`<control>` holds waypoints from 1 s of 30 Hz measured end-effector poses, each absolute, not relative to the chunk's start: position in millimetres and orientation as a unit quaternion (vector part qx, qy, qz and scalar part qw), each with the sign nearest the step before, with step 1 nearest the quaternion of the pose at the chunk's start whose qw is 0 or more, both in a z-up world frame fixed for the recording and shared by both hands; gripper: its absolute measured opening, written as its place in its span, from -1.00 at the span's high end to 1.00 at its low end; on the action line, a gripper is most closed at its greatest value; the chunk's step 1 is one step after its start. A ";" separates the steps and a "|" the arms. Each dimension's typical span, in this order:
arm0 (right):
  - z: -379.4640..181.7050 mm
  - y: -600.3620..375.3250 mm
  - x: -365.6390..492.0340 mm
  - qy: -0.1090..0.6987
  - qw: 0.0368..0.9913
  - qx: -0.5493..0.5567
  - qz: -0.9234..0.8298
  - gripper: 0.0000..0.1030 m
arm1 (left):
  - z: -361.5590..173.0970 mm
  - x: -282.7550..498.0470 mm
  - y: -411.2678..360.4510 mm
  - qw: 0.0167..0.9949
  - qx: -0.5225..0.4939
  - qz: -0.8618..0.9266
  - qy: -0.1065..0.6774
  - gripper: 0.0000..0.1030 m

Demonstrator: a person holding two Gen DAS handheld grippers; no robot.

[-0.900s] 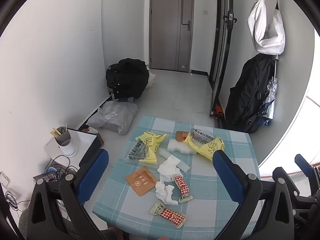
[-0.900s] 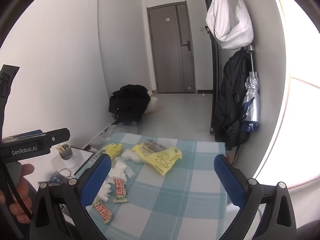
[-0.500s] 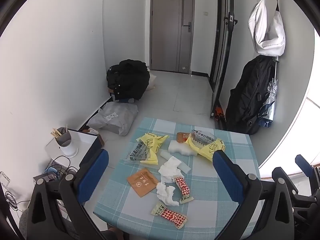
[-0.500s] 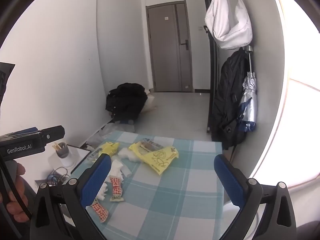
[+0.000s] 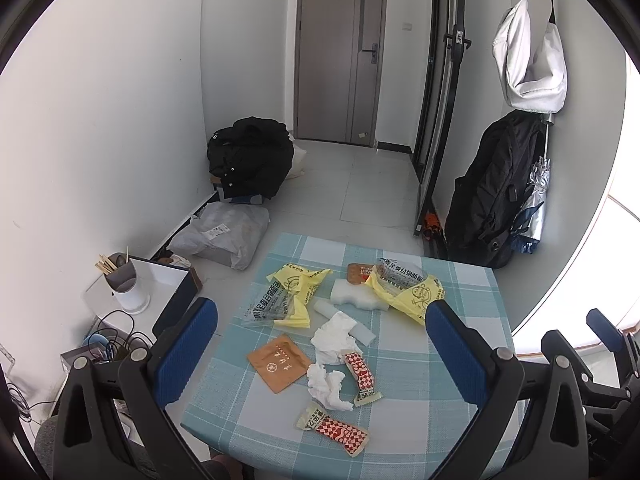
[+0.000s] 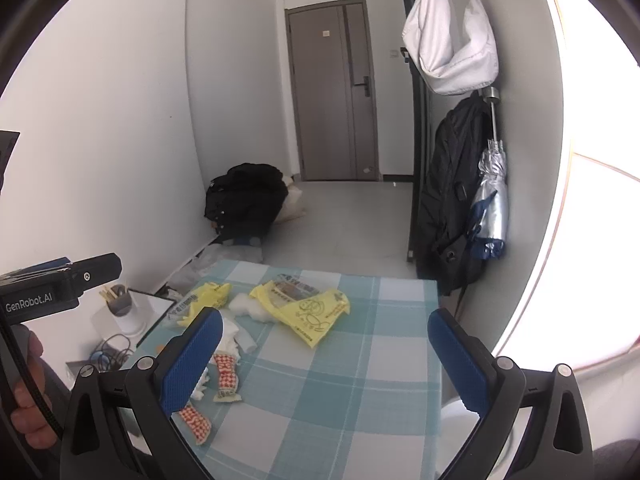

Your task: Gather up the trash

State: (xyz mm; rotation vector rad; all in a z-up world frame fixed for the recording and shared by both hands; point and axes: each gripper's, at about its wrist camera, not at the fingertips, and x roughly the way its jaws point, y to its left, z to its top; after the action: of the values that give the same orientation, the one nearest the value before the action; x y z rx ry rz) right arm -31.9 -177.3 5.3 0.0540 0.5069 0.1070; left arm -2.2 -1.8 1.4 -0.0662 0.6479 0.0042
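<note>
Table — left finger hides tissue.

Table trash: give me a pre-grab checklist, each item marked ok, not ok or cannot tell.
1. Left hand-held gripper open and empty: ok.
2. Right hand-held gripper open and empty: ok.
3. Trash within view on the table: ok; red checked wrapper, crumpled tissue and brown packet lie nearest.
4. Pieces lying apart for a single pick: not ok; the tissue touches a second red wrapper, and the yellow bags overlap the white foam.
5. Bin or bag to drop trash into: cannot tell; none shows in either view.
6. The two grippers clear of each other: ok.
</note>
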 end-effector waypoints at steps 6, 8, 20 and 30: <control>4.2 -176.7 -31.9 0.252 0.966 0.026 0.052 -1.00 | -0.1 -1.5 -1.4 0.946 -0.033 0.003 0.322 -0.98; 4.3 -176.8 -31.7 0.252 0.966 0.026 0.051 -1.00 | -0.2 -1.1 -0.8 0.946 -0.033 0.001 0.321 -0.98; 5.9 -178.3 -30.7 0.257 0.965 0.028 0.045 -1.00 | -2.8 -3.8 -2.0 0.947 -0.030 -0.002 0.321 -0.98; 6.7 -179.6 -30.2 0.258 0.965 0.029 0.041 -1.00 | -2.8 -3.2 -2.6 0.946 -0.028 -0.002 0.322 -0.98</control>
State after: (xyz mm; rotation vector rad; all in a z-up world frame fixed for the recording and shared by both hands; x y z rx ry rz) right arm -30.2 -179.6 6.7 0.0580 0.5222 0.0825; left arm -3.2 -2.6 -2.8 -0.0564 0.6556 -0.0048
